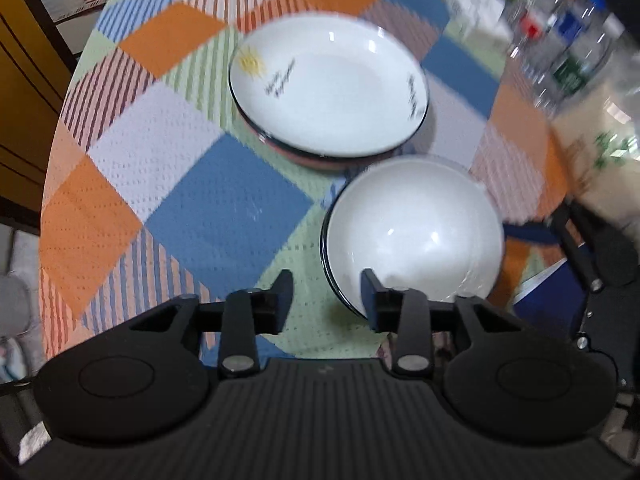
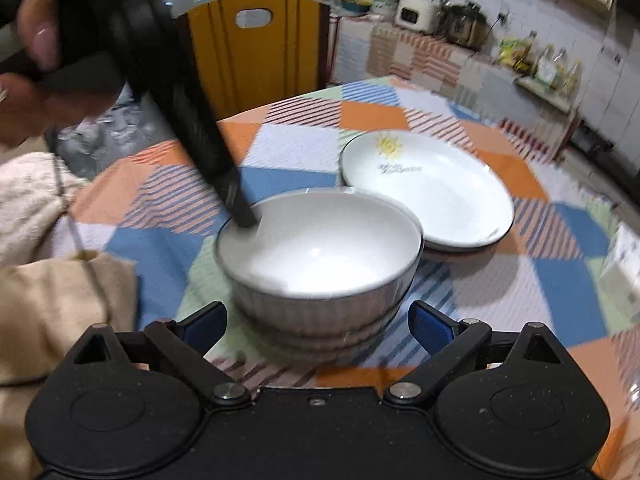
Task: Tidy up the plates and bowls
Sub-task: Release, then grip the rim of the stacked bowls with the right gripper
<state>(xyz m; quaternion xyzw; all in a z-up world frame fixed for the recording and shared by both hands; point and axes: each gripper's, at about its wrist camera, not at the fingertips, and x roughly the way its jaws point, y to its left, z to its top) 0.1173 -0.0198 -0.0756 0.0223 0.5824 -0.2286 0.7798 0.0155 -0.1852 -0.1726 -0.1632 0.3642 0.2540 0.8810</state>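
A stack of white plates with a yellow sun mark (image 1: 330, 88) sits mid-table; it also shows in the right wrist view (image 2: 428, 190). A stack of white bowls with ribbed grey sides (image 1: 414, 232) stands beside it, close in front of my right gripper (image 2: 318, 320), which is open with a blue-tipped finger on either side of the bowls' base (image 2: 316, 280). My left gripper (image 1: 326, 292) is open; its right finger reaches over the bowl's near rim into the bowl, the left finger stays outside. In the right wrist view one left finger (image 2: 240, 208) dips inside the top bowl.
A round table with a patchwork checked cloth (image 1: 200, 208). Plastic bottles (image 1: 568, 40) stand at the far right. A yellow wooden chair (image 2: 256, 48) is behind the table. A kitchen counter with appliances (image 2: 440, 20) lies beyond. Beige cloth (image 2: 60, 312) lies at the left.
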